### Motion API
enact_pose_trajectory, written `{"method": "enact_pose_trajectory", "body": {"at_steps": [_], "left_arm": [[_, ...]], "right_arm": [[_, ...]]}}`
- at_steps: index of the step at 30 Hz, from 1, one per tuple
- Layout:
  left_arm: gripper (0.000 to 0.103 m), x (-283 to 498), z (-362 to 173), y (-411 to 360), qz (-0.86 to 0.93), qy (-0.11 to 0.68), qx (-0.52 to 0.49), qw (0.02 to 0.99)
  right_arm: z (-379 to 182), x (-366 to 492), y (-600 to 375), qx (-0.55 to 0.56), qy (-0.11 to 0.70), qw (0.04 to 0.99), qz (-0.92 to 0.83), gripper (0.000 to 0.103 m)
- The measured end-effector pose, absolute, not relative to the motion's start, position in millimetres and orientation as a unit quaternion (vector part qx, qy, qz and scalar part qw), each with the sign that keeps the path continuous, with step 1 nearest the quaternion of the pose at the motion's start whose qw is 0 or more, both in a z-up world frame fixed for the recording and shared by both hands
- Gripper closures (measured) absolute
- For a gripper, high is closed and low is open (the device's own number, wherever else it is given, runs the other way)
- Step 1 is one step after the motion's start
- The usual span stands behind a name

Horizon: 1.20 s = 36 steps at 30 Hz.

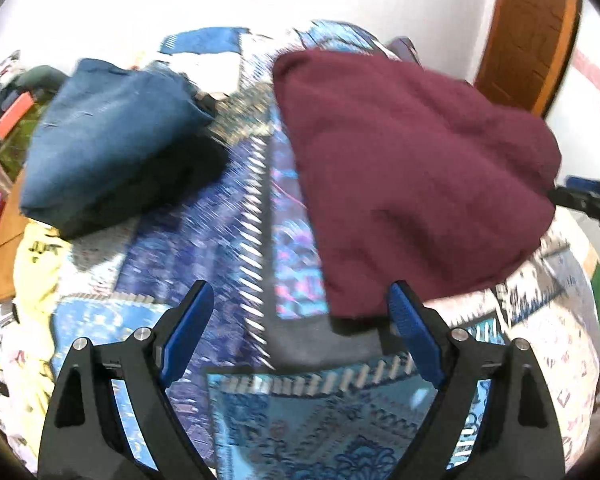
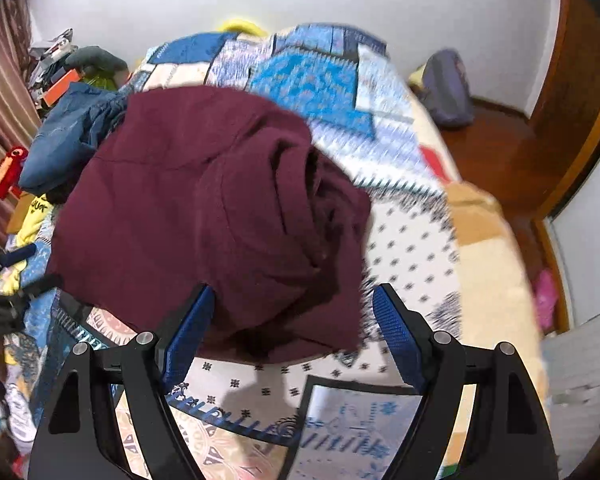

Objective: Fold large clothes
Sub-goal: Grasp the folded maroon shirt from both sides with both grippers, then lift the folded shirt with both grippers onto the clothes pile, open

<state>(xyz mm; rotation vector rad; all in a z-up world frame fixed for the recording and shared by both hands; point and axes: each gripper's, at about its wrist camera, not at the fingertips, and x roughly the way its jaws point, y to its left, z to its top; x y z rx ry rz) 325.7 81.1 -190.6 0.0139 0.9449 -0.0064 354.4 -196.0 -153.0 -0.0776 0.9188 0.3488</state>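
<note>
Both grippers, left gripper (image 1: 300, 312) and right gripper (image 2: 292, 316), are held wide apart and grip nothing. Maroon garment (image 2: 204, 200) is seen bunched on the patterned bedspread (image 2: 412, 248), blue folded garment (image 1: 112, 136) far left. Folding seems underway; a near hem likely needs pinching next.

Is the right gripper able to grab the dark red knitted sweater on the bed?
Probably yes. The right gripper is open, and the dark red knitted sweater's near edge lies just ahead of its fingertips on the patchwork bedspread, with nothing between.
</note>
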Motion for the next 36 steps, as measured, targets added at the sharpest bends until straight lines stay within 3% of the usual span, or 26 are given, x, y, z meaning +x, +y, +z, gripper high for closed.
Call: {"method": "enact_pose_trajectory", "body": {"at_steps": [6,13,15,17,22,28,34,36], "left_arm": [[0.014,347.1,-172.8,99.2,0.016,0.425,-0.024,0.905],[0.014,400.5,-184.8,110.0,-0.042,0.461,-0.122,0.878],[0.014,408.6,-193.1,107.4,-0.059,0.474,-0.142,0.867],[0.013,415.2,-201.2,108.5,-0.086,0.483,-0.171,0.855],[0.0,434.6,-223.5,113.1,-0.121,0.508,-0.221,0.824],[0.0,463.5,-252.2,113.1,-0.157,0.547,-0.279,0.773],[0.0,479.1,-252.5,99.3,-0.182,0.561,-0.268,0.762],[0.006,482.3,-252.7,96.6,-0.193,0.564,-0.282,0.752]], "right_arm": [[-124.8,360.2,-192.4,-0.026,0.398,0.898,0.184,0.023],[-162.4,404.1,-193.2,0.021,0.455,0.868,0.199,0.022],[-179.4,414.0,-206.5,0.062,0.479,0.848,0.218,0.016],[-195.9,424.8,-224.9,0.108,0.501,0.829,0.223,0.001],[-231.2,441.6,-243.2,0.189,0.534,0.776,0.275,0.0],[-248.6,456.1,-238.2,0.234,0.552,0.733,0.32,0.0],[-253.0,468.3,-222.5,0.246,0.575,0.702,0.339,0.0],[-250.8,467.8,-217.5,0.242,0.578,0.702,0.339,0.0]]}}
